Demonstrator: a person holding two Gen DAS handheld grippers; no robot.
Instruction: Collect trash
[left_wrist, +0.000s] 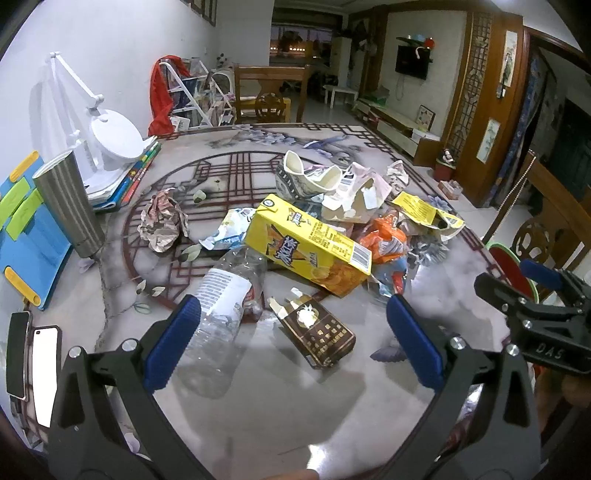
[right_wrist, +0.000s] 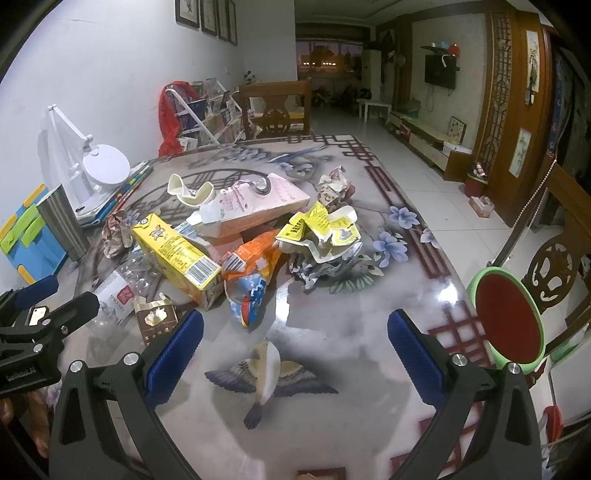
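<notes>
Right gripper (right_wrist: 295, 341) spread wide at bottom centre, trash pile (right_wrist: 236, 236) mid-frame on patterned table (right_wrist: 369, 314), red-and-green bin (right_wrist: 508, 325) right edge

desk lamp (left_wrist: 110, 136) | steel tumbler (left_wrist: 68, 203) | phones (left_wrist: 33, 365) | wooden chair (right_wrist: 275, 110)

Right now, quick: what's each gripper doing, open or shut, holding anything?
Left gripper: open, holding nothing, poised over the clear plastic bottle and brown carton.
Right gripper: open, empty, above bare table.
</notes>
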